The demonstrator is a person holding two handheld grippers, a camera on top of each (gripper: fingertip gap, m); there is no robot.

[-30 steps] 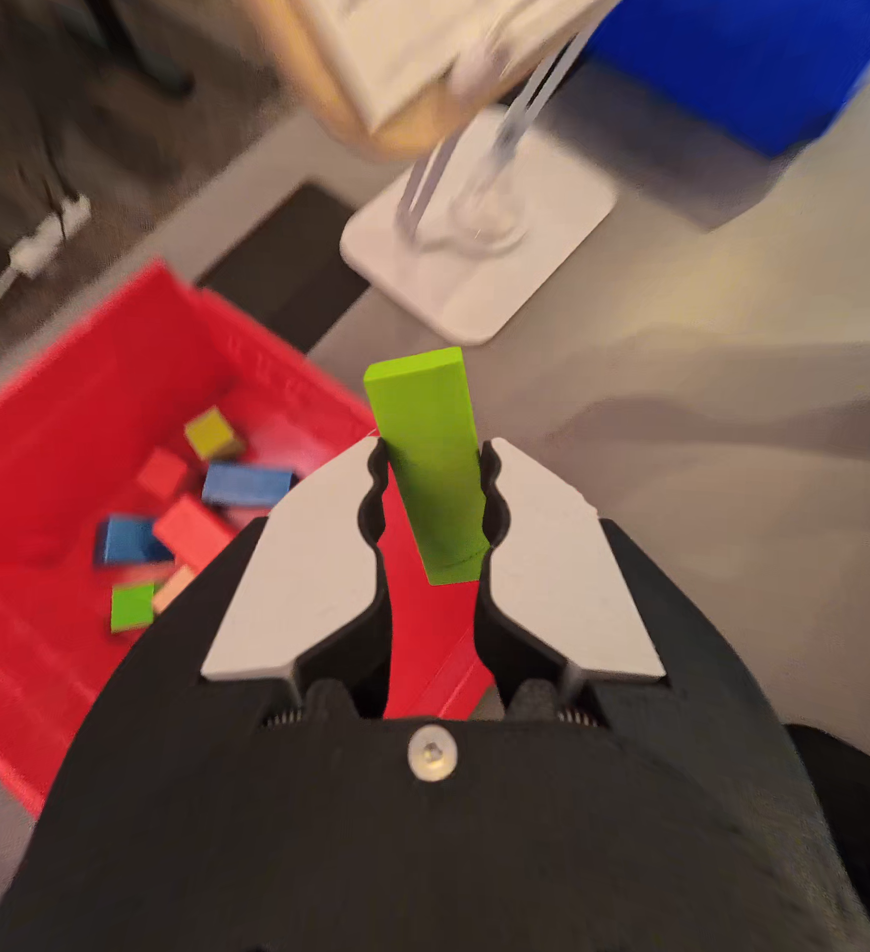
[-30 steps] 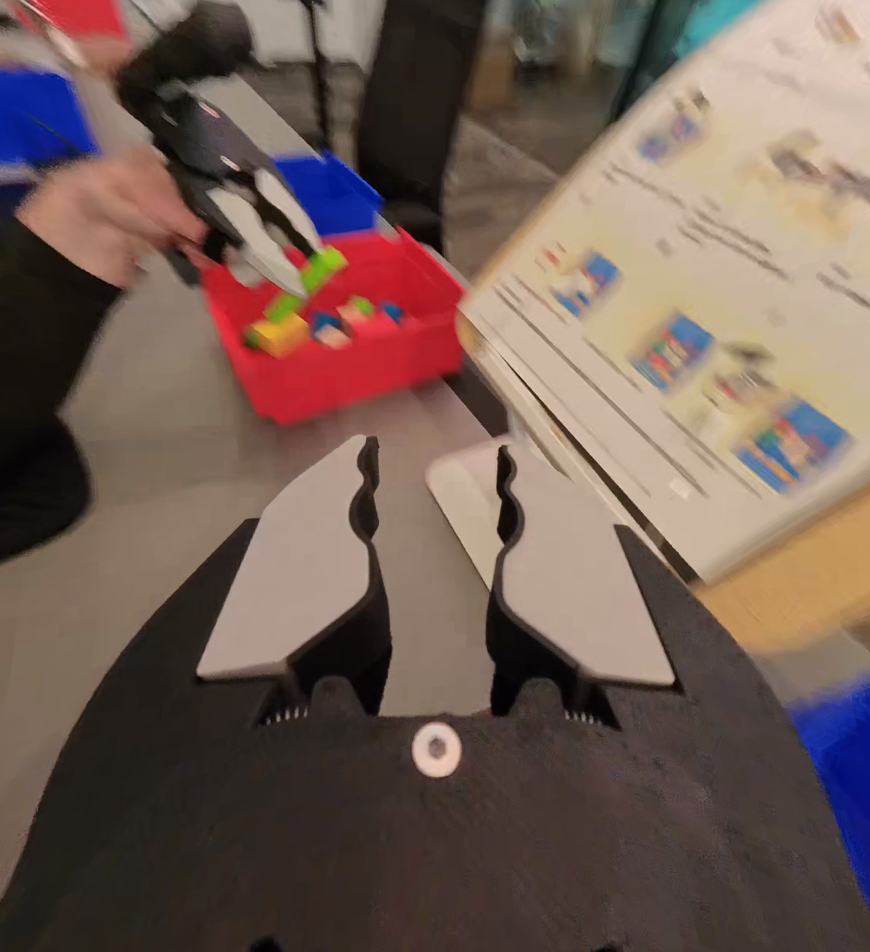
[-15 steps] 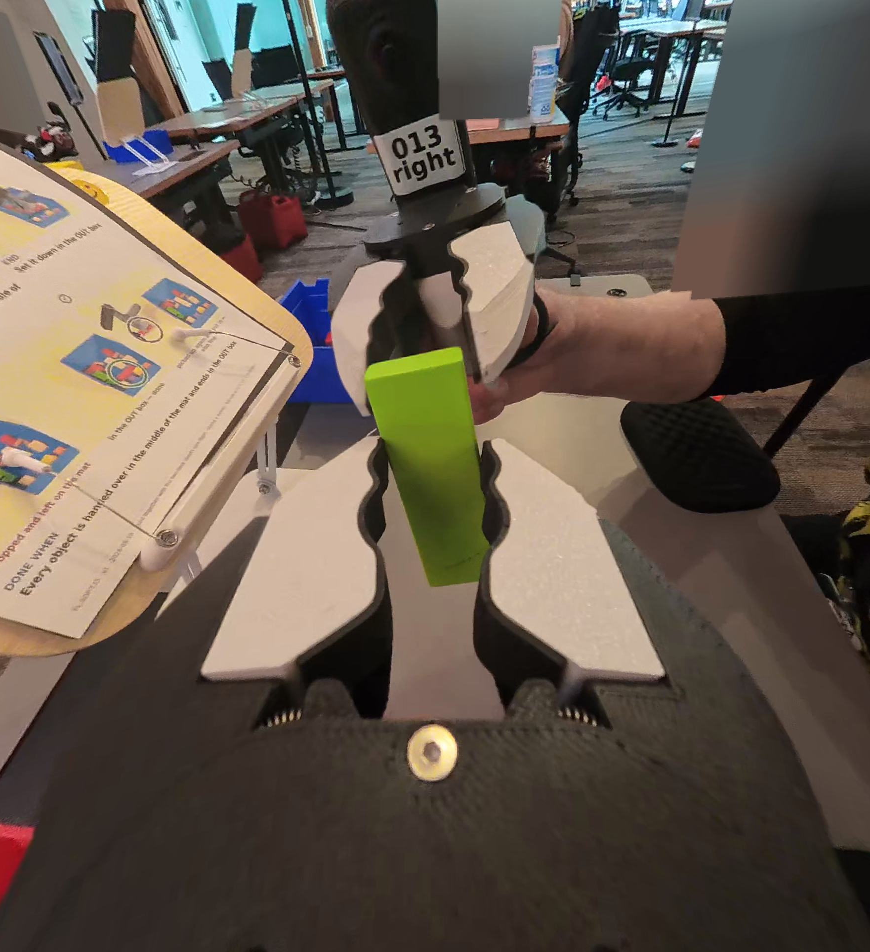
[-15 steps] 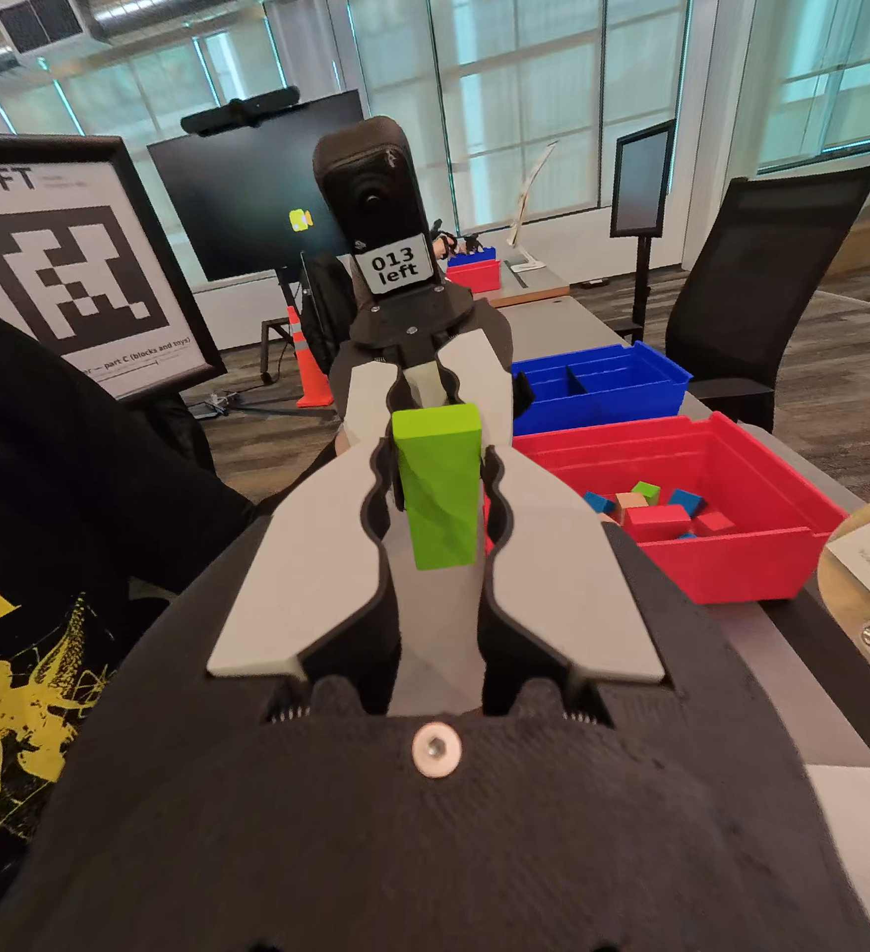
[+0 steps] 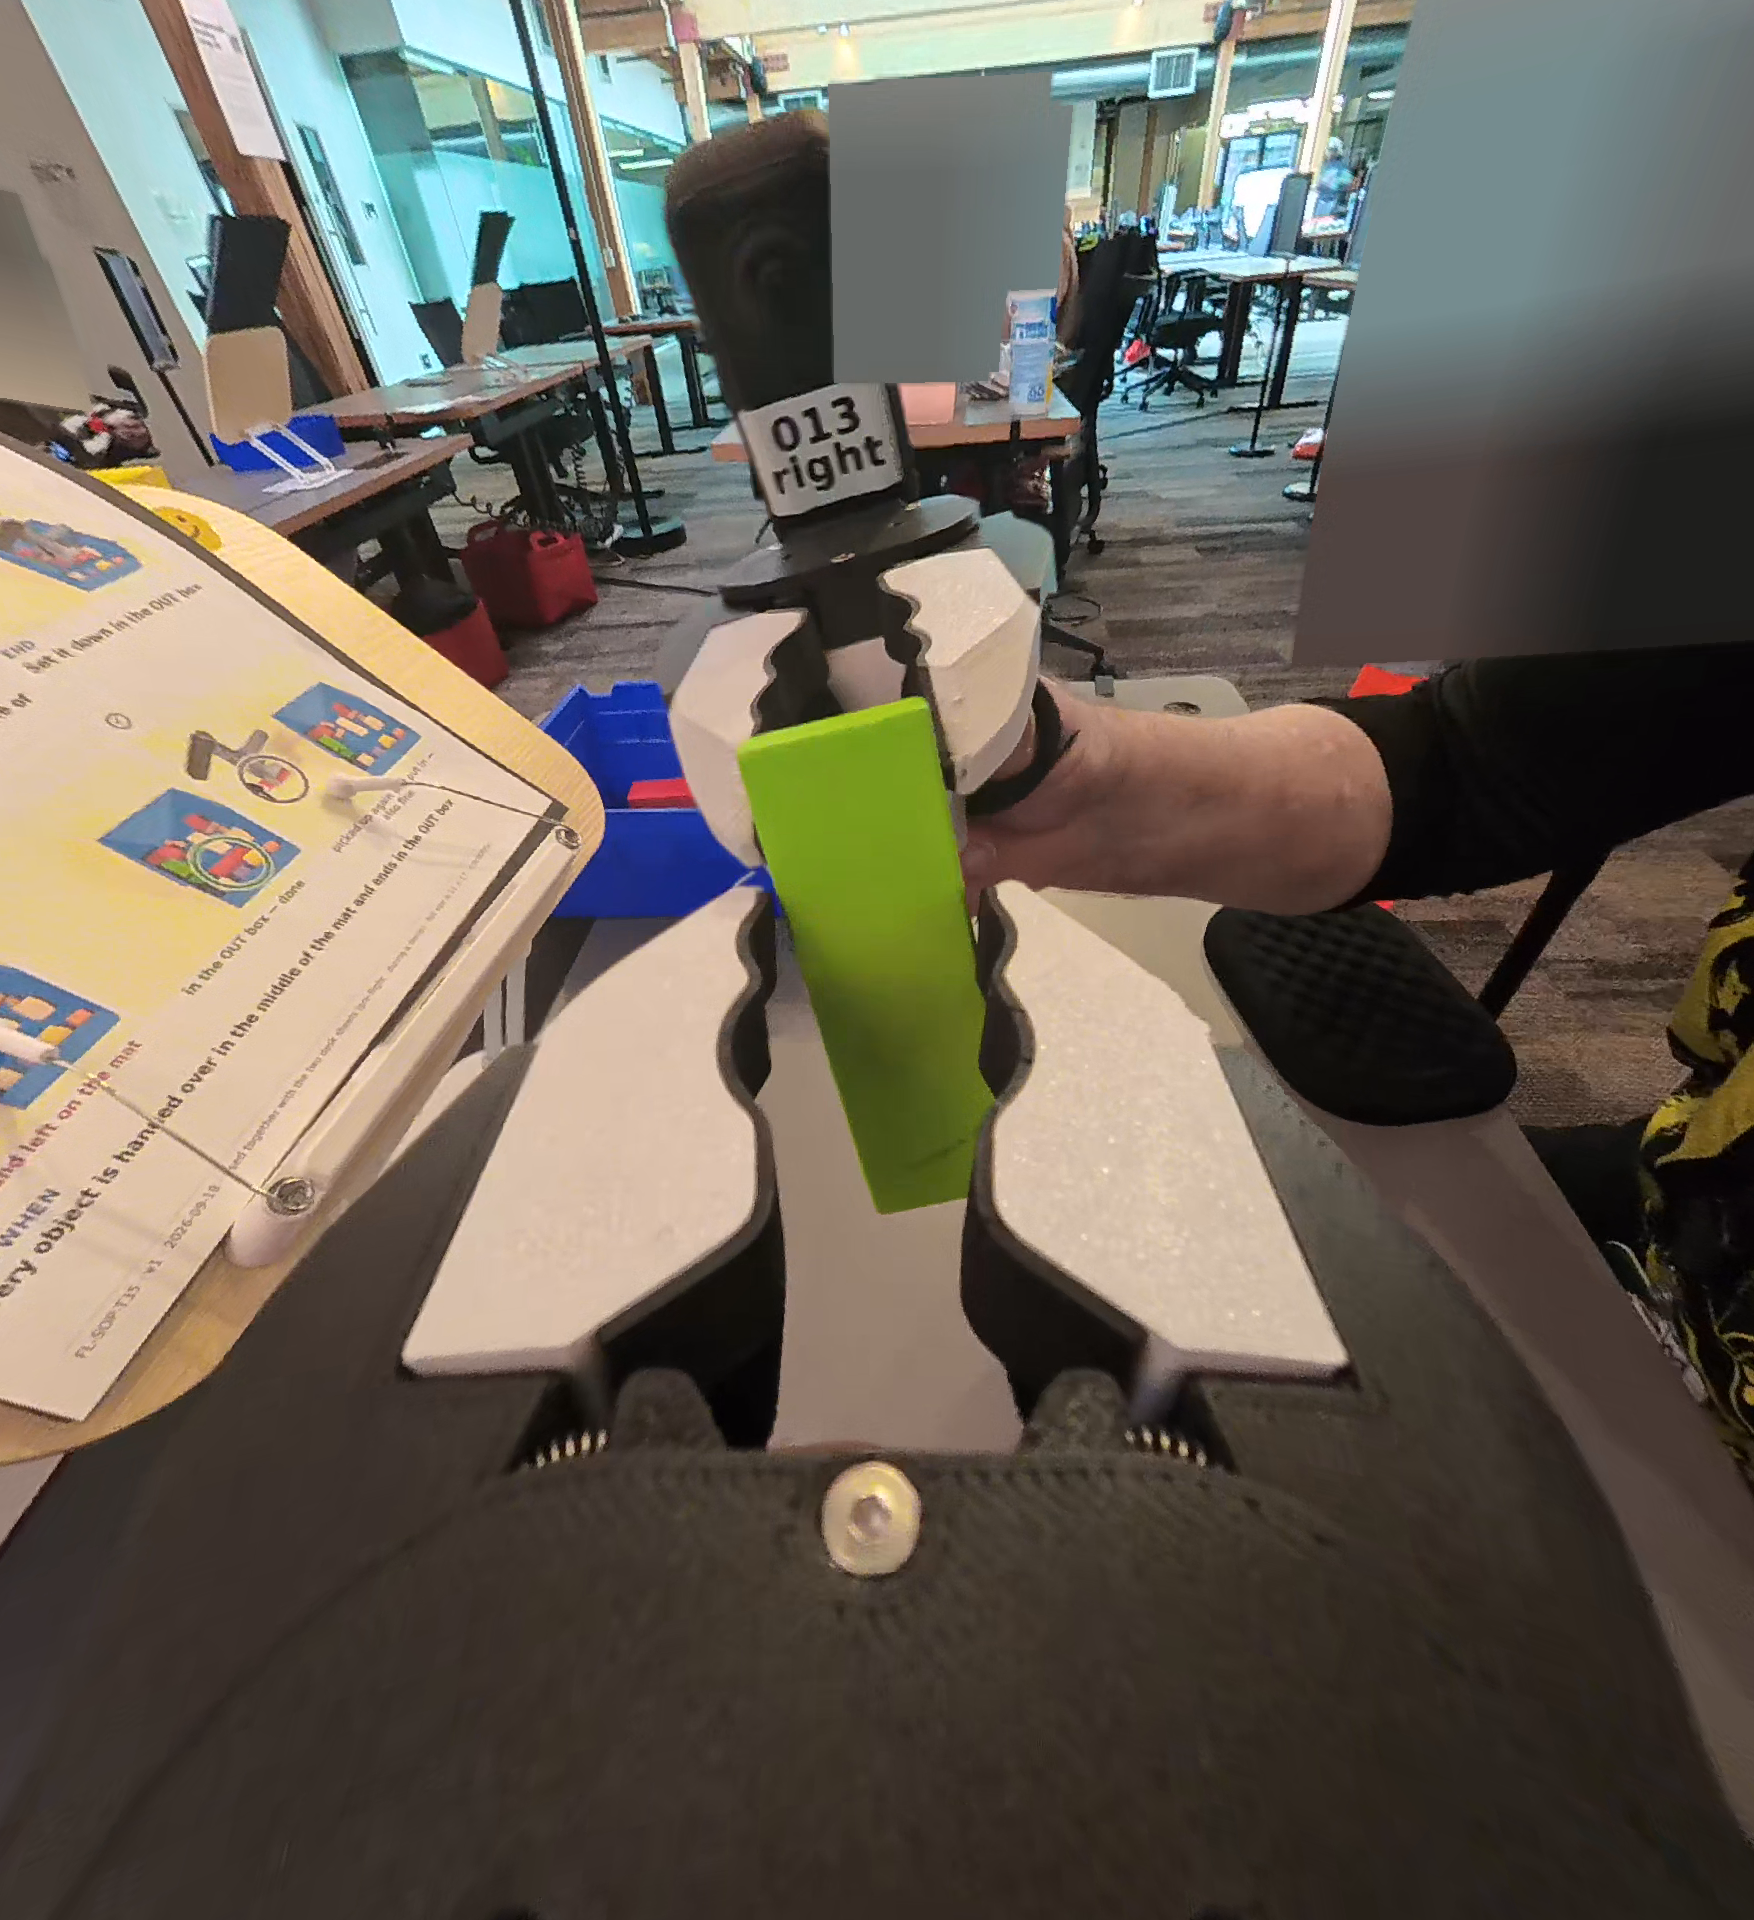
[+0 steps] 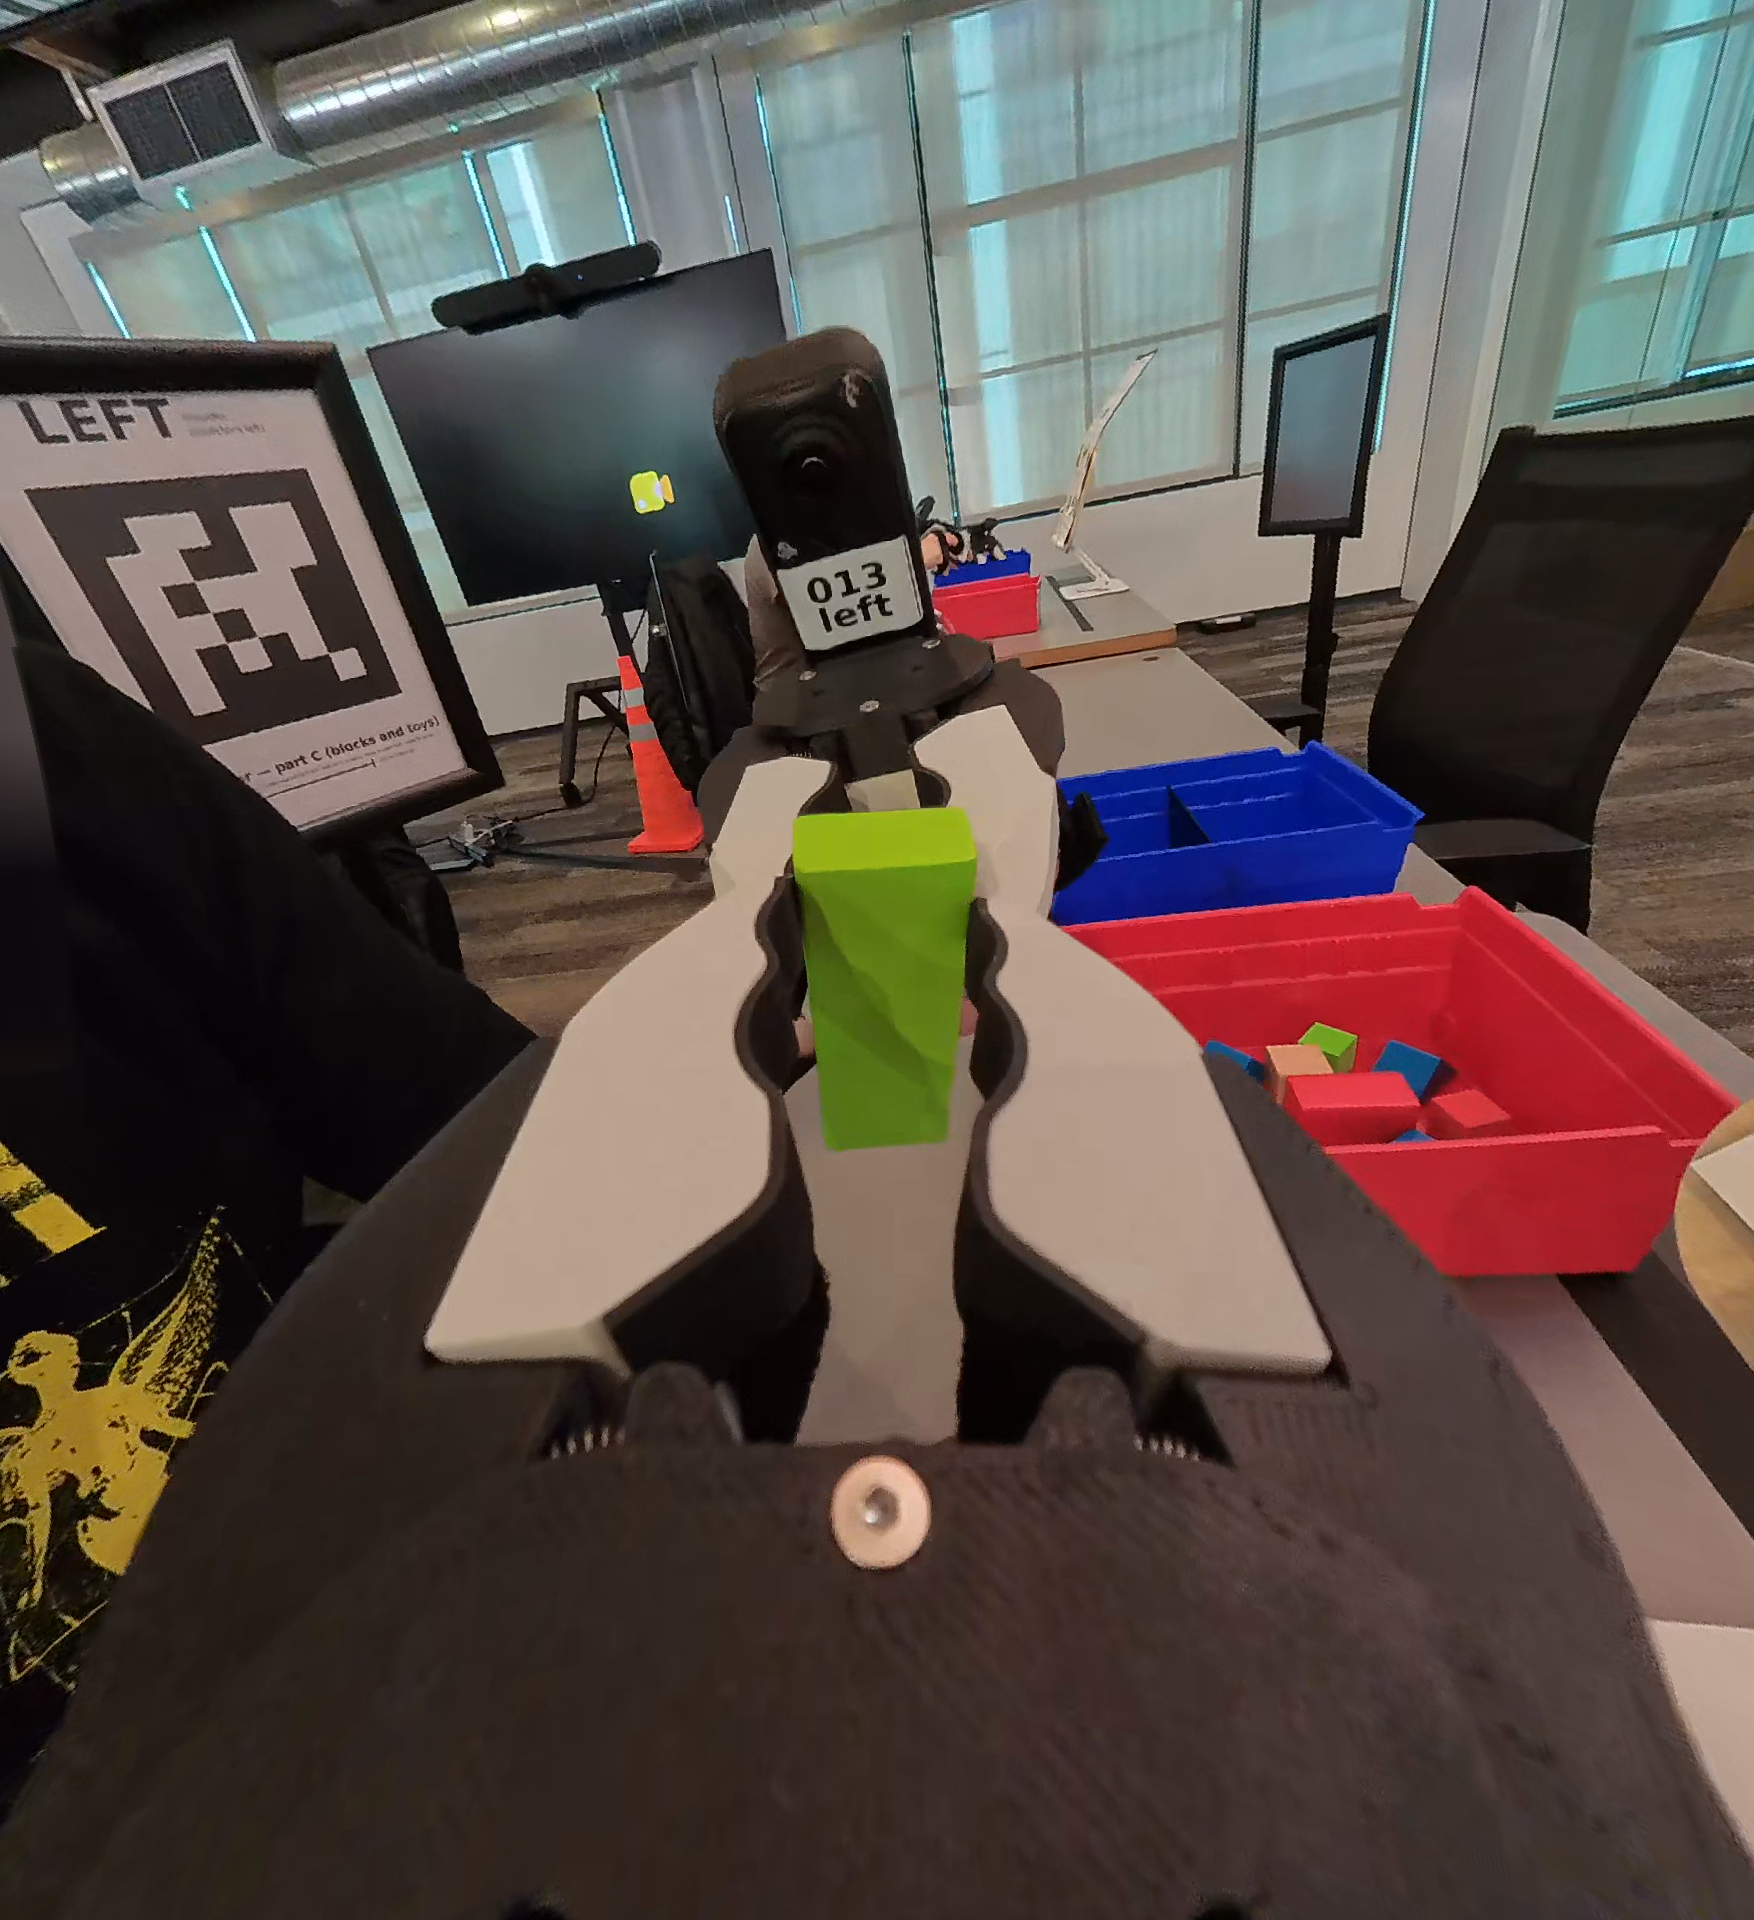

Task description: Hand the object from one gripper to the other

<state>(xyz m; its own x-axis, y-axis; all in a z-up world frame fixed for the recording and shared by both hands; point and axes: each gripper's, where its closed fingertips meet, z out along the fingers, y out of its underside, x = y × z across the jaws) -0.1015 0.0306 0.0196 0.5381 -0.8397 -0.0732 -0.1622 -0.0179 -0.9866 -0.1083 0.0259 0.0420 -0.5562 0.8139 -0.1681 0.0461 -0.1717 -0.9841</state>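
Note:
A green block [image 5: 862, 935] hangs in the air between my two grippers, which face each other. In the right wrist view my right gripper [image 6: 883, 904] is shut on the block [image 6: 883, 987], with both pads against its sides. My left gripper [image 5: 868, 914] still flanks the other end, but a thin gap shows between its left pad [image 5: 748, 987] and the block, so it counts as open. The right gripper [image 5: 847, 769], held by a hand [image 5: 1164, 800], shows beyond the block in the left wrist view. The left gripper [image 6: 883, 862] shows behind the block in the right wrist view.
A red bin [image 6: 1475, 1216] with several coloured blocks [image 6: 1351, 1091] stands on the table to the right, with a blue bin [image 6: 1237, 873] behind it. An instruction board [image 5: 177, 935] stands at the left. A black chair [image 6: 1579, 623] and a framed sign [image 6: 198, 582] stand farther back. Both grippers' tips are close together, under 4 cm apart.
The left gripper swung up from the red bin with the block to meet the right one. The right pads closed onto the block. The left jaws have eased a little.

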